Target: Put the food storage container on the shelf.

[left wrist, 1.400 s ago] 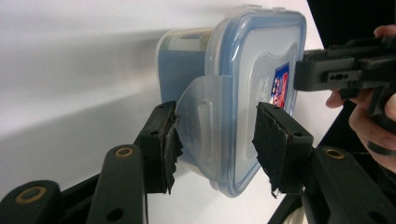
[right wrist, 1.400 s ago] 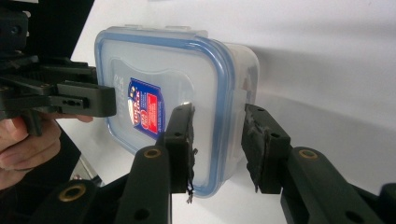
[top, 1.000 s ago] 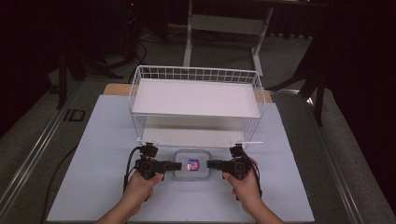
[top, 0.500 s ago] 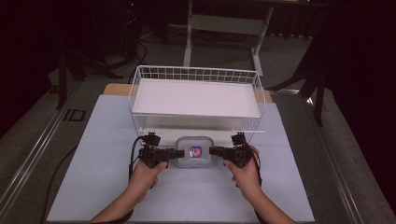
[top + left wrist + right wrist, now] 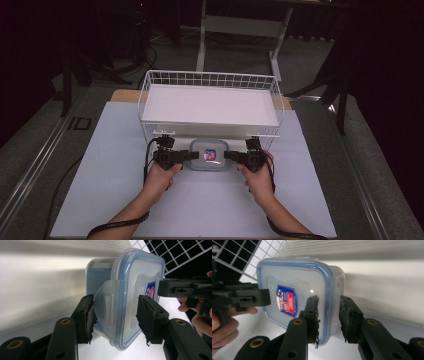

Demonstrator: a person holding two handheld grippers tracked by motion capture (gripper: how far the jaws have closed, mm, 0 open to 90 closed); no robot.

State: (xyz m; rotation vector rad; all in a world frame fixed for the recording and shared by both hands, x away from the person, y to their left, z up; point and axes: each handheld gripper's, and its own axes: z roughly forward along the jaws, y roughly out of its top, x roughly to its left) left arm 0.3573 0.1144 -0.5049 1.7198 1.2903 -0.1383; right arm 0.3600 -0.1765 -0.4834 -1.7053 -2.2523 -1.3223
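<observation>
My left gripper (image 5: 115, 317) has its two black jaws set on either side of one end of the clear square plastic container with the blue-rimmed lid (image 5: 125, 295). One pad (image 5: 88, 315) lies against the side wall by the folded latch flap, the other pad (image 5: 146, 315) presses on the lid face, so I read it as pinching that end. My right gripper (image 5: 328, 317) does the same at the opposite end. Its jaws straddle the blue lid rim, one on the lid top and one on the side wall, closed in on the container's edge.

From above, I see my left gripper (image 5: 187, 155) and right gripper (image 5: 229, 155) facing each other with the container (image 5: 209, 155) held between them, my left hand (image 5: 161, 175) and right hand (image 5: 258, 175) behind them. A red and blue label (image 5: 285, 301) sits on the lid.

The container is at the front of the white wire basket rack (image 5: 210, 80), partly under the front edge of its white shelf board (image 5: 210, 106). Whether it is touching the pale blue-white table covering (image 5: 100, 175) I cannot tell. Beyond the table are a dark floor and a grey stand frame (image 5: 240, 25).
</observation>
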